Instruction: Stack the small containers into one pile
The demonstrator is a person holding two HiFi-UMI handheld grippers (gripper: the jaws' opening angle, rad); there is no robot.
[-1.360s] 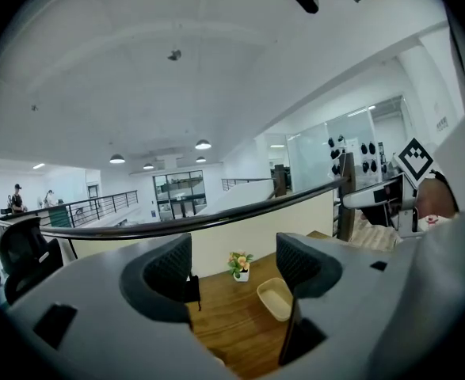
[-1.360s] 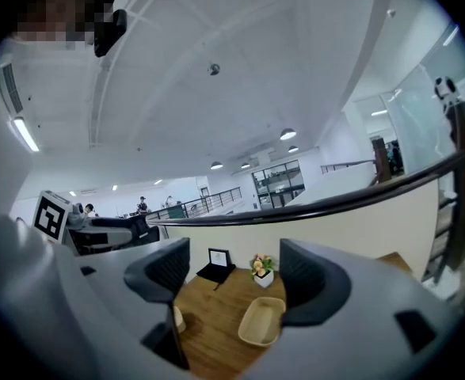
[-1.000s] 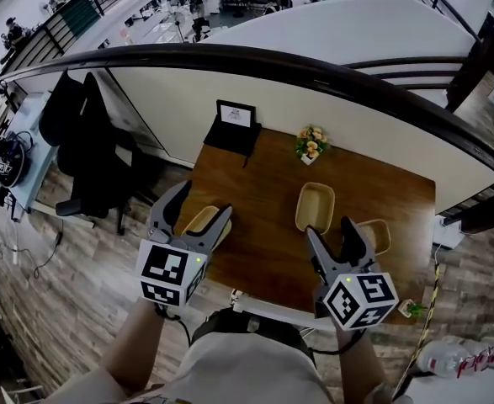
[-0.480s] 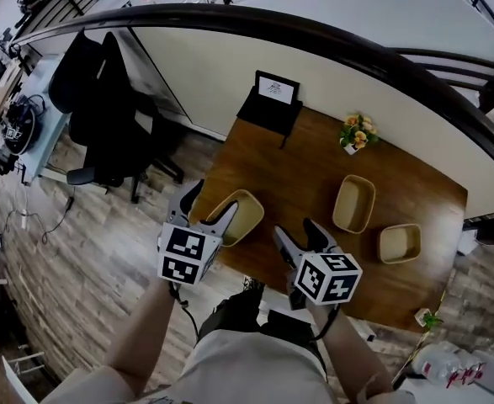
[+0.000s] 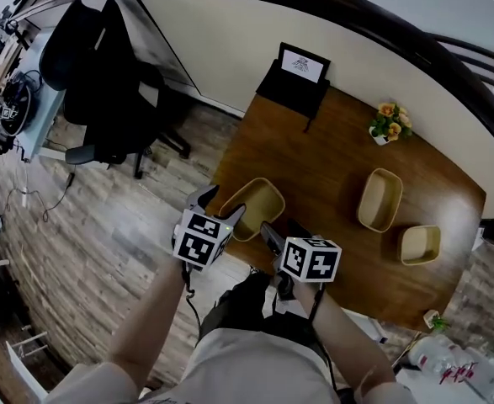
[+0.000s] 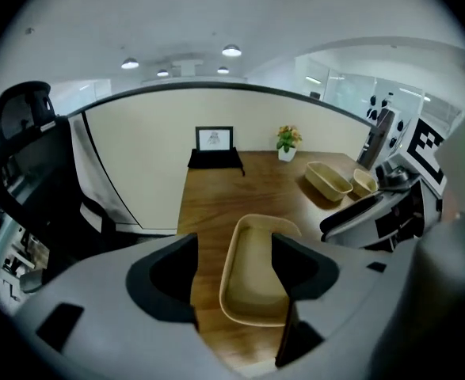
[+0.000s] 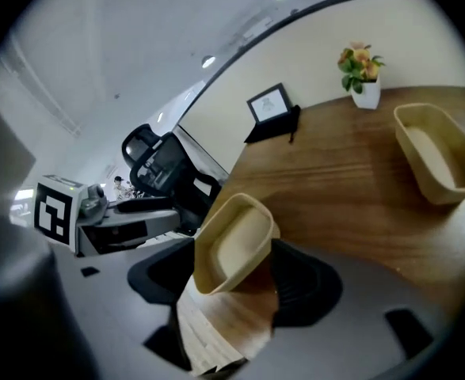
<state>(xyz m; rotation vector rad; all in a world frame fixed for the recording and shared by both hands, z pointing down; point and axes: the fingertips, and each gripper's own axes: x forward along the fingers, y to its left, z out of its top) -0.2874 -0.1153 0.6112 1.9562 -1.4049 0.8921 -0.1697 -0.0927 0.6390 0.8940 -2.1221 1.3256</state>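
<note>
3x containers [image 5: 257,207] [image 5: 379,199] [image 5: 420,244], 1x plant [image 5: 389,122], 1x pic frame [image 5: 304,62].

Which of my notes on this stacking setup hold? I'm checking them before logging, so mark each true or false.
The table holds a near container, a middle container and a right container. True.
Two containers are already stacked. False: all sit apart.
The left gripper and right gripper are open. True; their jaws have just been closing, the near container showing between them, ungripped.
The flowers stand at the table's near edge. False: far edge.
</note>
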